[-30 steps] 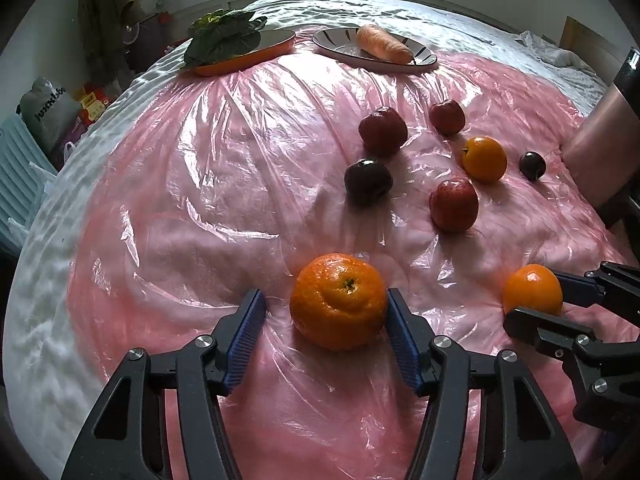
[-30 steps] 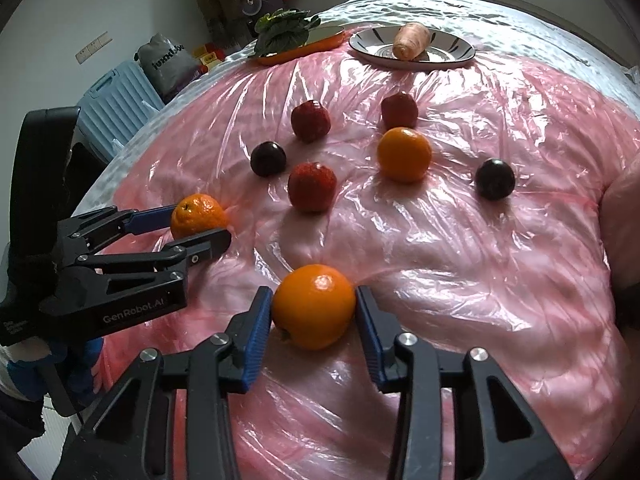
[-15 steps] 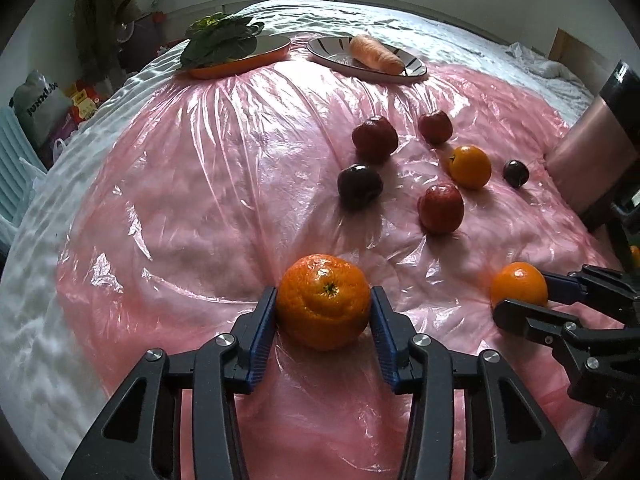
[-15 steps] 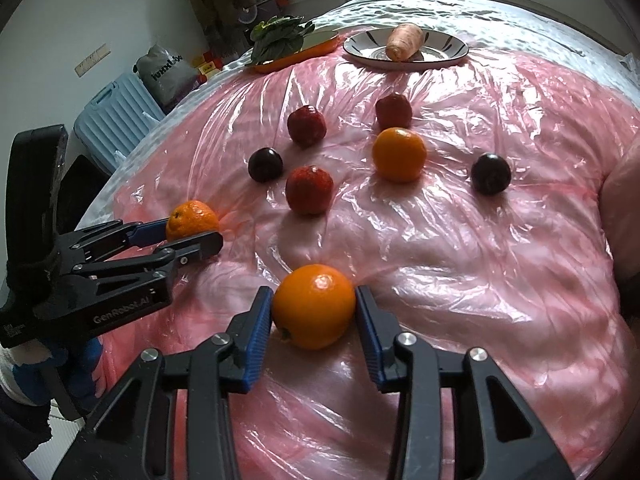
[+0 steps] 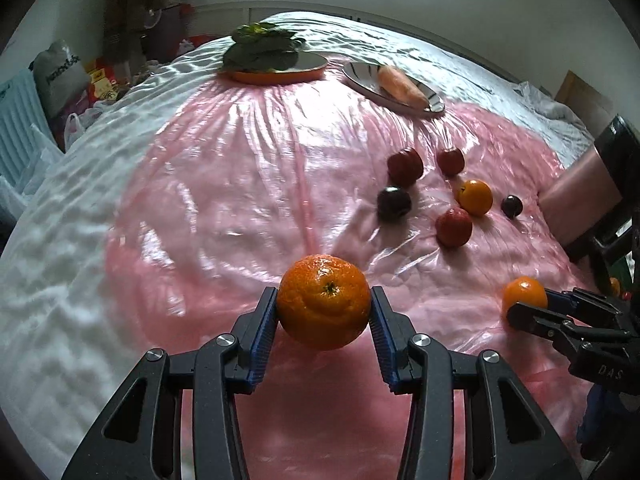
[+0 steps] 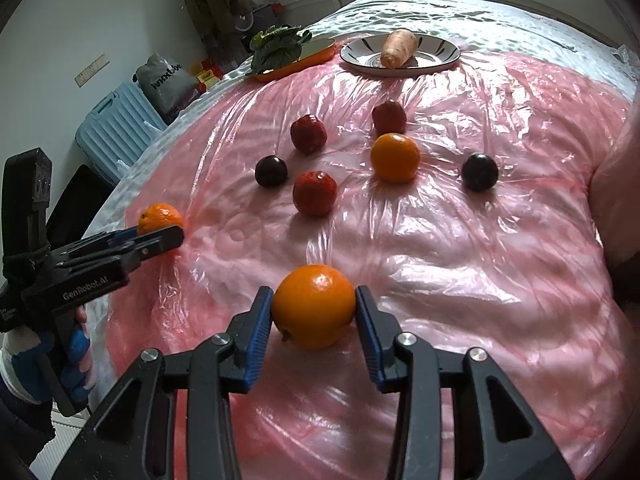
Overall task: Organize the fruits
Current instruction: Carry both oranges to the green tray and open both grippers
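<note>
My left gripper point(image 5: 324, 300) is shut on a dimpled orange point(image 5: 324, 312), both blue pads pressing its sides, just above the pink plastic sheet point(image 5: 240, 200). My right gripper point(image 6: 313, 299) is shut on a smoother orange point(image 6: 314, 312) low over the sheet. In the right wrist view the left gripper point(image 6: 160, 236) and its orange point(image 6: 160, 216) sit at the left. The left wrist view has the right gripper point(image 5: 528, 310) with its orange point(image 5: 524, 290) at the right. Farther back lie a third orange point(image 6: 395, 157), three red apples point(image 6: 314, 193) and two dark plums point(image 6: 271, 171).
An orange plate point(image 6: 320, 53) with leafy greens and a white striped plate point(image 6: 444, 56) with a carrot stand at the far end of the bed. A blue suitcase point(image 6: 116, 128) and bags stand on the floor to the left. A person's pink sleeve point(image 6: 616, 200) is at the right.
My left gripper closed its jaws onto the dimpled orange and lifted it slightly off the sheet. The right gripper kept still, holding its orange.
</note>
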Demonstrator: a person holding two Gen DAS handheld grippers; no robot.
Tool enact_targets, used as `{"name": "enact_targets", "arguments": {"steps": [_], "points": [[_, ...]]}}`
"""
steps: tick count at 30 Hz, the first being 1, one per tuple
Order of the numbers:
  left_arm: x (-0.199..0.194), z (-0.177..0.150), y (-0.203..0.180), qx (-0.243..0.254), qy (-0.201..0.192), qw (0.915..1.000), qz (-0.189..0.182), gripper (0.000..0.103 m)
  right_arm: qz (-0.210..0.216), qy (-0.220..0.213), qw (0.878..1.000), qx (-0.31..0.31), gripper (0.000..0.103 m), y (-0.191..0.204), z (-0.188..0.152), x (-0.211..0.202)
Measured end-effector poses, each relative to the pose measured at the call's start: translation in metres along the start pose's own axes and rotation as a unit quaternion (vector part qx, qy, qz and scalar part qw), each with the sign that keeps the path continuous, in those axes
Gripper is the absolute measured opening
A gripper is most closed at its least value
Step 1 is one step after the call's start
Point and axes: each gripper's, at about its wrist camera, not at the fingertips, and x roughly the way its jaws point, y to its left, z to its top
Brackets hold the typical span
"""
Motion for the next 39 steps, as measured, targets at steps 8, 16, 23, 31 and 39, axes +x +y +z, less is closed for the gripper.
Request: {"name": "enact_targets", "arguments": {"steps": [8, 16, 23, 31, 39], "points": [[-0.028, -0.006, 0.005, -0.001, -0.016, 0.9999, 0.003, 0.039, 0.001, -0.012, 1.0, 0.007, 0.074, 0.001, -0.011, -0.023], [-0.058, -0.015, -0.029, 0.03, -0.025, 0.9991, -0.018, 0.04, 0.001, -0.025, 1.0, 0.015, 0.074, -0.008, -0.035, -0.058], [-0.074, -0.026, -0.092, 0.067, -0.025, 0.9951, -0.069, 0.04, -0.018, -0.038, 0.998, 0.037, 0.074, -0.042, -0.063, -0.101], [-0.083, -0.041, -0.18, 0.126, -0.012, 0.9845, -0.121, 0.04, -0.06, -0.063, 0.994, 0.072, 0.074, -0.096, -0.095, -0.159], [-0.084, -0.055, -0.27, 0.187, 0.01, 0.968, -0.167, 0.039, -0.105, -0.097, 0.983, 0.116, 0.074, -0.163, -0.119, -0.217]]}}
